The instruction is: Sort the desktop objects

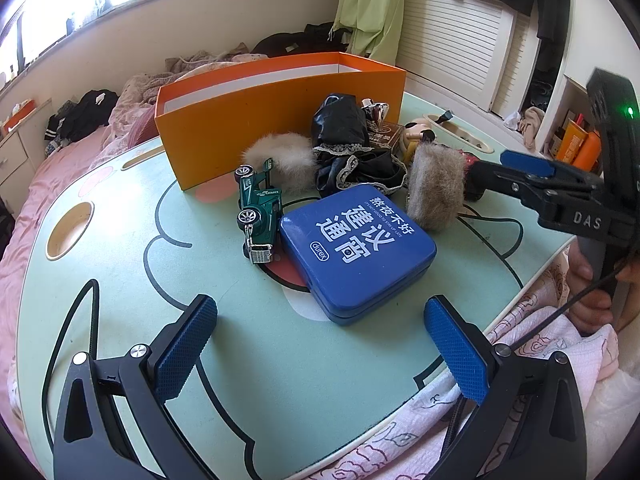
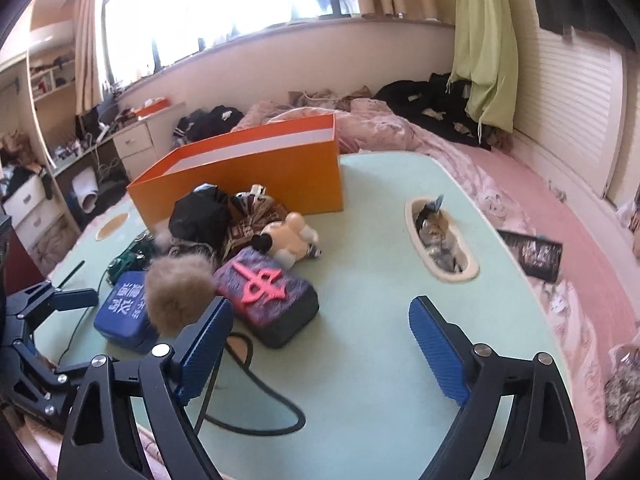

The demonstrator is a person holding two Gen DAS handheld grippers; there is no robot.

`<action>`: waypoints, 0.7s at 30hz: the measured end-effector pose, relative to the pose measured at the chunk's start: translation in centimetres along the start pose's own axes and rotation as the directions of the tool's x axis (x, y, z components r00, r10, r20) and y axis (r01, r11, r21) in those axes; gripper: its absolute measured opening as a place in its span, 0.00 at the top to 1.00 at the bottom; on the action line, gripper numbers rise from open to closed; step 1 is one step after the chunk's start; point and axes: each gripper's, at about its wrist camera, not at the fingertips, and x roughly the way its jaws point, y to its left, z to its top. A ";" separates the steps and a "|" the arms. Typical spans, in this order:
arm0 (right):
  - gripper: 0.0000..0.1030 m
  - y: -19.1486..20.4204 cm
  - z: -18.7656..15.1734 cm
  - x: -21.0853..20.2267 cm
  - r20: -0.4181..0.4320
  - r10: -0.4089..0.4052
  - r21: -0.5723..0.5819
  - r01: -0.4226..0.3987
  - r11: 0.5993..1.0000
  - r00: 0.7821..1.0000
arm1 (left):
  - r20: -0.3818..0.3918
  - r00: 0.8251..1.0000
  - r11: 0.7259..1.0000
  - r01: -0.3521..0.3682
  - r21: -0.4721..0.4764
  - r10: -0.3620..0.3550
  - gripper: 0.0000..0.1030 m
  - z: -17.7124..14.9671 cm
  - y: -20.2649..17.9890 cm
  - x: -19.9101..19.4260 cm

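Observation:
A blue tin (image 1: 356, 252) with white lettering lies on the mint-green table (image 1: 120, 264), just beyond my open left gripper (image 1: 320, 348), which holds nothing. A green toy truck (image 1: 258, 220) lies on its side to the tin's left. Behind them are a white fur ball (image 1: 280, 160), a brown fur ball (image 1: 436, 184), black lacy cloth (image 1: 348, 148) and an open orange box (image 1: 280, 112). My right gripper (image 2: 320, 344) is open over bare table, its left finger (image 2: 204, 344) close to the brown fur ball (image 2: 178, 292) and a purple block (image 2: 266, 292) with a pink symbol.
A cream plush toy (image 2: 288, 236) lies beside the pile. An oval recess (image 2: 440, 236) in the table holds small items. A black cable (image 2: 256, 400) loops across the near table. Pink bedding (image 2: 560, 200) surrounds the table, with a dark booklet (image 2: 534, 256) on it.

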 end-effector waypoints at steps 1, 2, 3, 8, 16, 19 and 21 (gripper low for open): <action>0.12 0.3 0.2 0.2 -0.012 -0.001 -0.020 0.001 1.000 1.000 | 0.000 1.000 1.000 0.000 0.000 0.000 0.00 0.0 0.0 0.0; 0.13 0.7 0.5 0.5 -0.027 -0.007 -0.043 0.006 0.999 1.000 | 0.000 1.000 1.000 0.000 0.000 0.000 0.00 0.0 0.0 0.0; 0.15 1.1 0.8 0.8 -0.041 -0.011 -0.064 0.009 0.998 0.999 | 0.000 1.000 1.000 0.000 0.000 0.000 0.00 0.0 0.0 0.0; 0.36 2.4 1.6 1.7 -0.069 -0.015 -0.111 0.007 0.994 0.998 | 0.001 1.000 1.000 -0.001 0.000 0.001 0.00 0.0 0.0 0.0; 0.63 2.3 -0.6 0.1 -0.002 0.050 -0.089 -0.050 0.995 0.999 | 0.006 1.000 1.000 -0.010 -0.013 0.010 0.00 0.0 0.5 -0.3; 0.64 1.9 -1.4 -0.9 0.036 0.069 -0.071 -0.067 0.995 0.997 | 0.005 1.000 0.999 -0.019 -0.029 0.019 0.00 0.1 0.8 -0.3; 0.64 1.9 -1.7 -1.6 0.070 0.062 -0.070 -0.057 0.996 0.996 | 0.019 1.000 1.000 -0.008 -0.029 0.009 0.01 0.2 0.9 -0.7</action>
